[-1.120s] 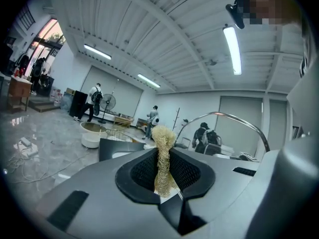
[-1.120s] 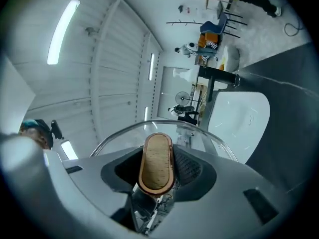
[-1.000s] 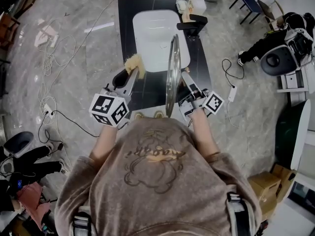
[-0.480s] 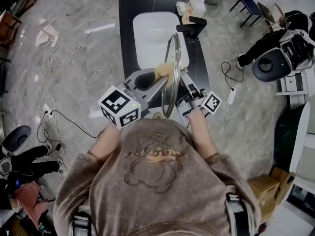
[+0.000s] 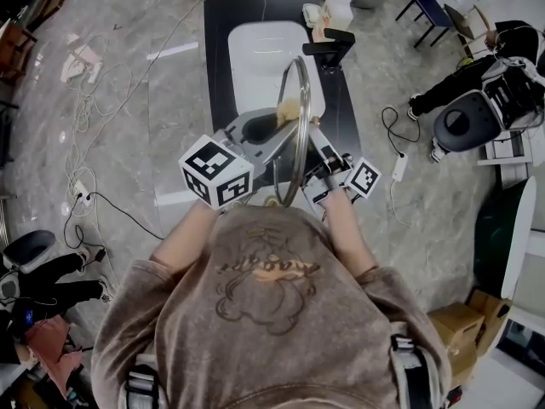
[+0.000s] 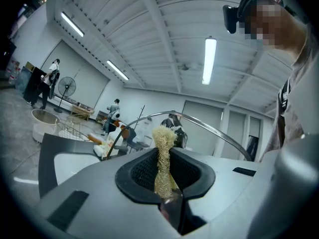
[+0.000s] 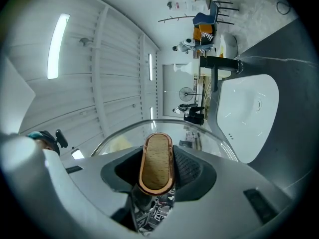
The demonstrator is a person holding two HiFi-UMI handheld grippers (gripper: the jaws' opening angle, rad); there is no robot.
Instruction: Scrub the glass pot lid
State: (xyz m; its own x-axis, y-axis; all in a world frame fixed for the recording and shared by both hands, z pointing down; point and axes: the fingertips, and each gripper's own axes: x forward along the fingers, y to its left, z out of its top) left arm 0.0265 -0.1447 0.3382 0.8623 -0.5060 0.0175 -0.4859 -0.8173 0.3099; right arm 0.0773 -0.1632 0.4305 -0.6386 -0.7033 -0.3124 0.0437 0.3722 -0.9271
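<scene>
My R claw (image 7: 158,172) is clamped on the lid (image 7: 202,135) by its handle (image 7: 156,158). Lid's held on edge above the tabletop (image 5: 217,41), near the sink (image 5: 260,58). L claw (image 6: 164,169) pinches a scrubber (image 6: 162,146), prob touching the glass.

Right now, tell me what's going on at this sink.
A person stands at the sink, a hand-held gripper in each hand. The right hand-held gripper clamps the handle of the glass lid, holding it on edge above the counter. The left hand-held gripper grips a fibrous scrubber that appears to meet the lid's face.
</scene>
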